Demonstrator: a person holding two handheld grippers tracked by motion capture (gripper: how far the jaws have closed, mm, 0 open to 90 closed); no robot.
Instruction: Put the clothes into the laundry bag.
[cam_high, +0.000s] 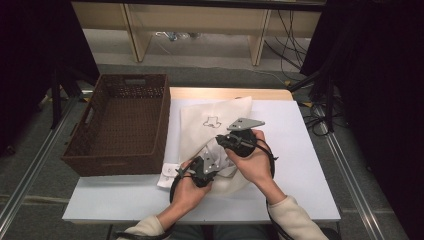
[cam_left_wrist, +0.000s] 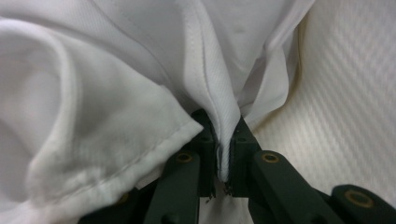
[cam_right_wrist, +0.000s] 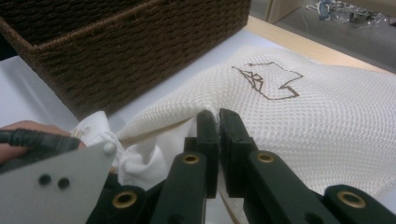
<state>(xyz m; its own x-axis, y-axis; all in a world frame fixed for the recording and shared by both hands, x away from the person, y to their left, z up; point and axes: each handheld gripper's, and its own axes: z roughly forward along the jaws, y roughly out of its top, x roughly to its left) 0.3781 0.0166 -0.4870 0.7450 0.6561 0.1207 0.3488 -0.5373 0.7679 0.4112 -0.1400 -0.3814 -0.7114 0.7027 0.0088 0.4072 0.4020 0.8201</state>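
Mesh bag (cam_high: 210, 125): cream, with a brown outline print, flat at frame centre on the white table (cam_high: 300, 165); its lower edge lies between the two grippers.
White cloth (cam_high: 167, 175): bunched at the bag's lower left, spilling from the mouth.
Left gripper (cam_high: 209, 161): lower centre, jaws pressed together on a stitched fold of cloth (cam_left_wrist: 224, 116).
Right gripper (cam_high: 226, 141): just above and right of it, jaws pinching the bag's edge (cam_right_wrist: 205, 109).
Basket (cam_high: 120, 125): brown wicker, left, its side just beside the bag.
Open table: right and lower strips.
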